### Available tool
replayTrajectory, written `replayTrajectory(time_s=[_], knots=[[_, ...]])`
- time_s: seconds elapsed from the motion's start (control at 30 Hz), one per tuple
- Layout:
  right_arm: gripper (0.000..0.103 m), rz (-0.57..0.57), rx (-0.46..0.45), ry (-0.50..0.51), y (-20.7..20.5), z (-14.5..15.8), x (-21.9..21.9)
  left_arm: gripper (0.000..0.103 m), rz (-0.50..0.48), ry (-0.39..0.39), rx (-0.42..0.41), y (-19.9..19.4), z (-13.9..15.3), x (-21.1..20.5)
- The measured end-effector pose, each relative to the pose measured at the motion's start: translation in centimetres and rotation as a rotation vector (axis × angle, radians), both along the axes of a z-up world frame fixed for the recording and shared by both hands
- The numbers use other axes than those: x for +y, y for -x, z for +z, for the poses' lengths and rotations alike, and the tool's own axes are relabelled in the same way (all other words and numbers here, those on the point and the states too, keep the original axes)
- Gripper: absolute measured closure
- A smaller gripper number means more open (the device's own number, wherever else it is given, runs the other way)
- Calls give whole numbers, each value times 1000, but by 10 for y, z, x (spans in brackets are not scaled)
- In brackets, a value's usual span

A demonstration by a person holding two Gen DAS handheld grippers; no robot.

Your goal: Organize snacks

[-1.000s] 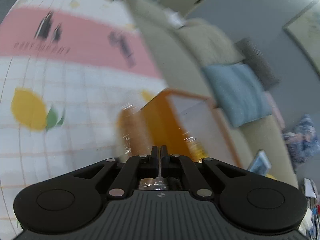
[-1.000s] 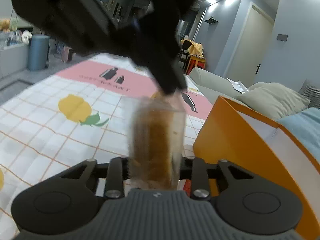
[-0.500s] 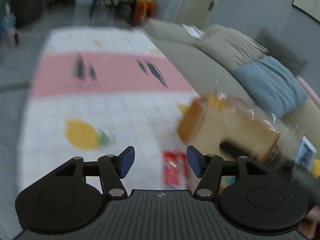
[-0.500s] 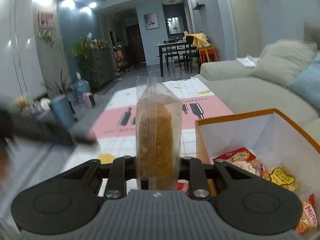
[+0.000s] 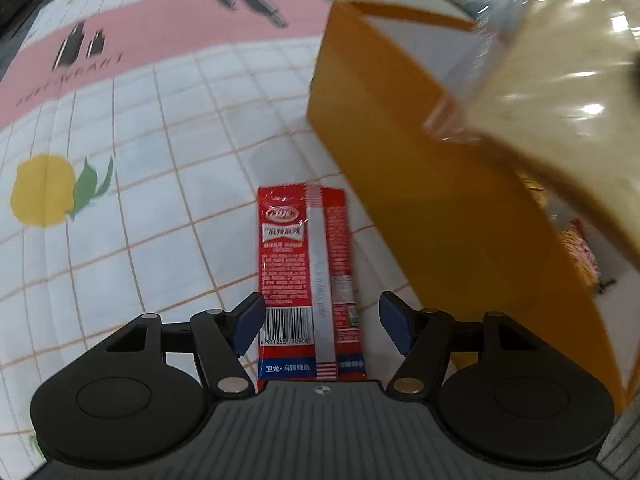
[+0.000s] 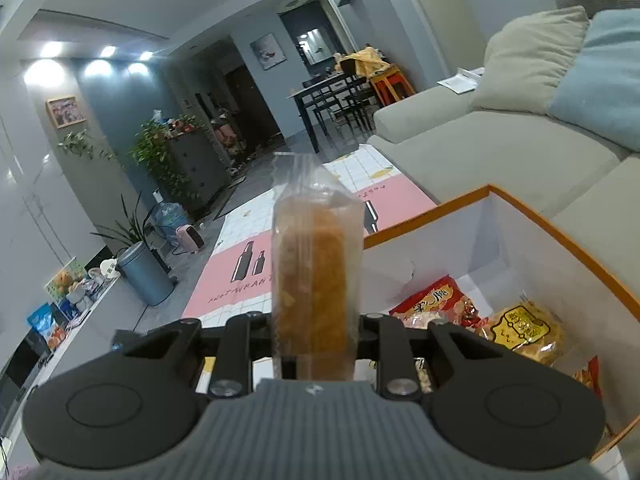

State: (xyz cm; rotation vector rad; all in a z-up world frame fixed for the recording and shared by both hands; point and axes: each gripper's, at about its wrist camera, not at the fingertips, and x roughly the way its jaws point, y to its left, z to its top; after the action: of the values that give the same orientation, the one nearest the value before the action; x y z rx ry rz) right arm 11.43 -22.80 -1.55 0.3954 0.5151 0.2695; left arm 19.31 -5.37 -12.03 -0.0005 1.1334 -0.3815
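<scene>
Several snack packets already lie in the orange cardboard box (image 6: 568, 256); the right tool (image 6: 316, 336) clamps a clear-wrapped golden cake (image 6: 314, 280) above it, while the left tool (image 5: 320, 322), jaws just opened wide and empty, straddles the red foil sachet (image 5: 306, 276) on the floor mat (image 5: 140, 184) beside the box.

One red sachet (image 5: 308, 276) between the left fingers; one clear bread pack (image 6: 316, 280) between the right fingers; one orange box (image 6: 560, 236) beside them; two snack bags (image 6: 436, 300) inside.
</scene>
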Motion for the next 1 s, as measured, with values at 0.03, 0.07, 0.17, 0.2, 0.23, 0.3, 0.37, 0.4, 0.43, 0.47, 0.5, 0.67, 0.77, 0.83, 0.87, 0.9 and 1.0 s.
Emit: replayTrajectory(time_s=[0.03, 0.07, 0.17, 0.2, 0.23, 0.3, 0.37, 0.4, 0.43, 0.47, 0.5, 0.67, 0.77, 0.83, 0.87, 0.9, 1.0], knots=[[80, 7, -4, 2, 1, 0, 1, 24, 7, -16, 4, 1, -3, 0], [80, 10, -6, 2, 2, 1, 1, 18, 2, -27, -9, 1, -3, -3], [80, 15, -4, -26, 0, -1, -2, 10, -1, -69, -24, 1, -6, -12], [80, 17, -3, -34, -1, -1, -3, 8, 2, -85, -33, 1, -6, -16], [80, 19, -5, -32, -2, -1, -2, 6, 5, -107, -45, 2, -7, -19], [80, 17, -14, -23, -3, 0, -2, 12, 11, -149, -74, 4, -9, -27], [80, 18, -21, -25, -4, -3, -2, 52, 24, -165, -116, 9, -4, -27], [80, 17, -22, -34, -4, -3, -3, 55, 26, -160, -94, 8, -2, -26], [80, 15, -22, -38, -4, -2, -3, 62, 48, -151, -78, 6, -1, -23], [80, 12, -24, -30, -6, -5, -3, 69, 68, -146, -71, 5, 0, -20], [80, 10, -30, -16, -7, -4, -3, 71, 84, -144, -68, 5, 2, -17], [80, 13, -48, -10, -5, 4, -8, 72, 97, -161, -116, 11, 21, -10], [80, -2, -56, -3, -4, 9, -15, 72, 107, -165, -159, 13, 43, -11], [80, -18, -56, 5, -4, 13, -23, 72, 115, -163, -199, 17, 61, -11], [80, -27, -47, 3, -5, 16, -29, 72, 119, -159, -214, 17, 66, -12], [80, -38, -29, -2, -7, 18, -37, 72, 124, -146, -232, 20, 77, -11], [80, -79, 60, -52, -21, 18, -67, 72, 137, -96, -287, 28, 109, -9]])
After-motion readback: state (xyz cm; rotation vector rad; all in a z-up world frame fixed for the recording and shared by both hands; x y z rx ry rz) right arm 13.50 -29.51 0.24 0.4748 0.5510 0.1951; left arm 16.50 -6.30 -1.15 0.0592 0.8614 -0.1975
